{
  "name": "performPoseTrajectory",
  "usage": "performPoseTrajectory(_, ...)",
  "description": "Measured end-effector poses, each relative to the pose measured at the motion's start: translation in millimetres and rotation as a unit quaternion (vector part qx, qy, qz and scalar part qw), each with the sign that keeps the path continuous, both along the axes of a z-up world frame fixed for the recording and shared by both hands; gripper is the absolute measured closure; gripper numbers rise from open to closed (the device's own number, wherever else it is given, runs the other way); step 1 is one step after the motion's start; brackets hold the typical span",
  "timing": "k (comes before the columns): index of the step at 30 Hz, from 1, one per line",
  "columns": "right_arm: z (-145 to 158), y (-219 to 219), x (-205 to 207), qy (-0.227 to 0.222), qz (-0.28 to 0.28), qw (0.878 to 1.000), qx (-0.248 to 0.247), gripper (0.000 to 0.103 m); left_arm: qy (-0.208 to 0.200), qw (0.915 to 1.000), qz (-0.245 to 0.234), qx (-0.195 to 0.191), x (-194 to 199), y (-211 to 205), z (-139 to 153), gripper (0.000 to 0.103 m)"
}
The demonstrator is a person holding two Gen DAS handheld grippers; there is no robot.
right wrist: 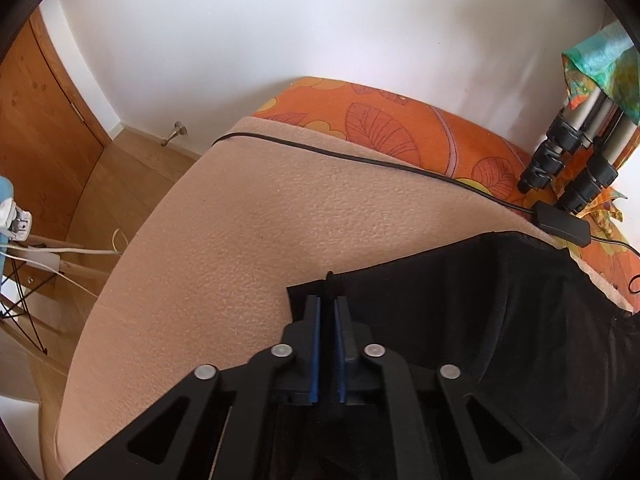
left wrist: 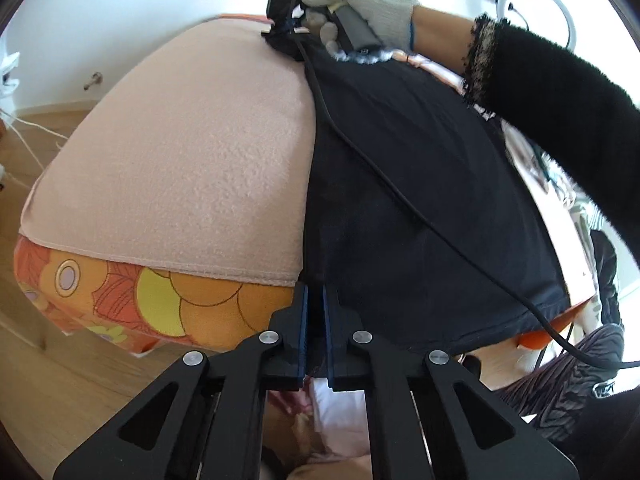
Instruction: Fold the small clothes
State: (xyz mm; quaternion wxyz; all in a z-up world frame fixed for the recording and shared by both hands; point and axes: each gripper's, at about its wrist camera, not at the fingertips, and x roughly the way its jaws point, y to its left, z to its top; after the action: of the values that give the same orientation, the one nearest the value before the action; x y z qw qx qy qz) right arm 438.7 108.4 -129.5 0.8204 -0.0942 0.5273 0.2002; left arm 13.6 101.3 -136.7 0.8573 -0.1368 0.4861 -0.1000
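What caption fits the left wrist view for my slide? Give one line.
Left gripper shut on the near corner of a black garment spread over a peach blanket; the gloved hand works its far edge.

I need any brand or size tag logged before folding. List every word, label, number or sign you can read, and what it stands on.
None can be read in either view.
Black garment: no tag or print shows.
Orange cover: flower and leaf pattern only, no lettering.
Black box on the cable: no legible marking.
Right gripper body: too small and dark to show any marking.
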Motion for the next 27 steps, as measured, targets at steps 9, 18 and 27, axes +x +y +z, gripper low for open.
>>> performPoseTrajectory(9,27,-20,0,-0.035,-0.008,0.999,0.027,0.103,-0.038,0.9975,-0.022,-0.055,-8,-2,16,0.101)
performPoseTrajectory(18,59,-67,4,-0.067,-0.041,0.996,0.035,0.103,-0.060,0.9934,-0.069,-0.070,3,-32,31,0.101)
performPoseTrajectory(27,69,-144,-4,-0.091,-0.079,0.993,0.001,0.103,-0.060,0.9848,-0.144,-0.076,17,-72,36,0.101)
